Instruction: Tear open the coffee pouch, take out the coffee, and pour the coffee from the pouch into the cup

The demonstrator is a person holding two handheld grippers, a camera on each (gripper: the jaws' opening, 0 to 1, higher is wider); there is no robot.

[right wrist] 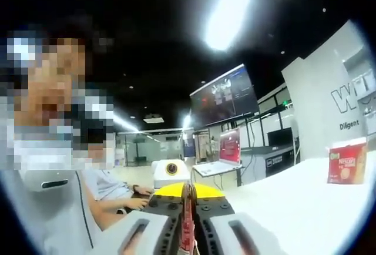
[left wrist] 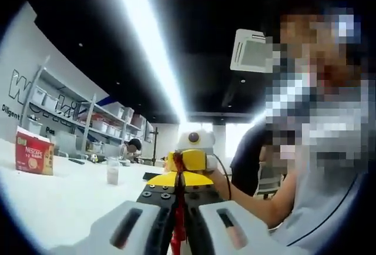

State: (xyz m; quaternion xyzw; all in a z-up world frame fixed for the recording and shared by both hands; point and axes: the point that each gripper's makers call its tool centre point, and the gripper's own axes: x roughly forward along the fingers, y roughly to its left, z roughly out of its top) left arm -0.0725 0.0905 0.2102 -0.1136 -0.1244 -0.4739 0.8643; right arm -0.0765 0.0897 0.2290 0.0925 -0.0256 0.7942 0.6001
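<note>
Pinching one mostly hidden coffee pouch: both grippers' closed jaws.

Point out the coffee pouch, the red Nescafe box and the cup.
coffee pouch [right wrist: 187, 225], right gripper view, red strip between the jaws.
red Nescafe box [left wrist: 34, 152], left gripper view, front face.
cup [left wrist: 113, 171], left gripper view, side wall.

Both views sit low over the white table, tilted upward. They face each other closely. Both catch the red box.

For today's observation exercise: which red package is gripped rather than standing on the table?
The thin red pouch, pinched between the left gripper's jaws; the red box stands apart on the white table.
</note>
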